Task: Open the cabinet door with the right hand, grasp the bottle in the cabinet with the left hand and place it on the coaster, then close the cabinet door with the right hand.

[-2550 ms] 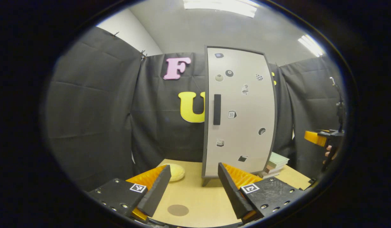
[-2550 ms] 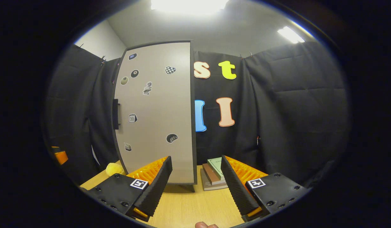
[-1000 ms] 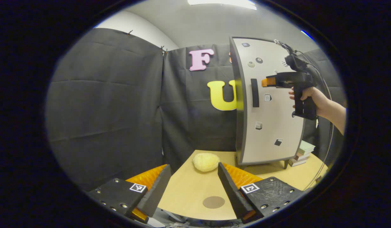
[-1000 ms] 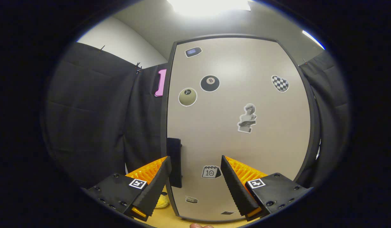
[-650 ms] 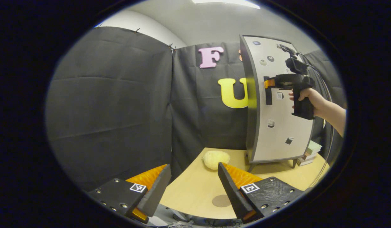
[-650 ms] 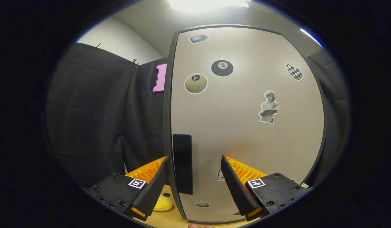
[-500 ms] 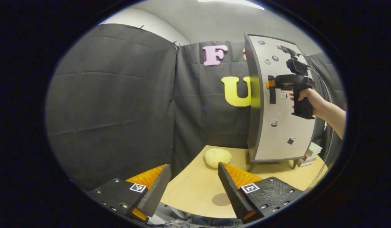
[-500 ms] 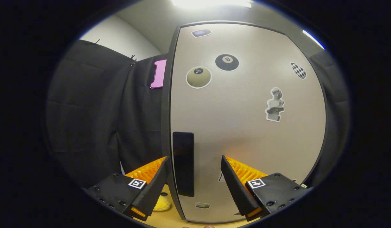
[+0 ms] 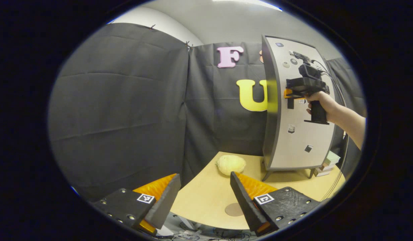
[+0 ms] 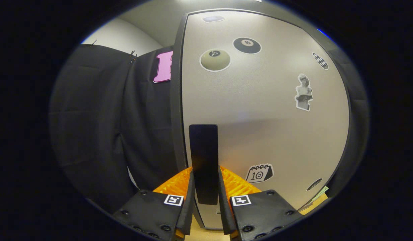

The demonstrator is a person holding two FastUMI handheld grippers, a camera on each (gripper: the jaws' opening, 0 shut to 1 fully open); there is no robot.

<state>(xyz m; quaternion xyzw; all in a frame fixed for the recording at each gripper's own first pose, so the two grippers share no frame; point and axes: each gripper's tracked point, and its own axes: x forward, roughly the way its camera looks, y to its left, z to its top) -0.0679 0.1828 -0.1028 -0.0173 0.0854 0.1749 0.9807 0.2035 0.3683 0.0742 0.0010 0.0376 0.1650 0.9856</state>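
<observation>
The tall grey cabinet (image 9: 293,134) stands on the wooden table (image 9: 206,201), its sticker-covered door (image 10: 266,117) still flush with the frame. In the right gripper view my right gripper (image 10: 204,187) is shut on the door's black vertical handle (image 10: 203,150), one finger on each side. In the left gripper view that gripper (image 9: 288,94) is held by a hand (image 9: 321,102) at the handle. My left gripper (image 9: 203,197) hangs open over the table's near edge. The round brown coaster (image 9: 233,209) lies just left of its right finger. The bottle is hidden inside the cabinet.
A yellow sponge-like lump (image 9: 230,164) lies on the table left of the cabinet's foot. A small stack of books (image 9: 328,160) sits to the cabinet's right. A cable (image 9: 340,174) hangs from the right gripper. Black cloth walls close in behind and left.
My right gripper moved in to the door and closed its fingers on the black handle. The left gripper swung a little left; the door has not swung.
</observation>
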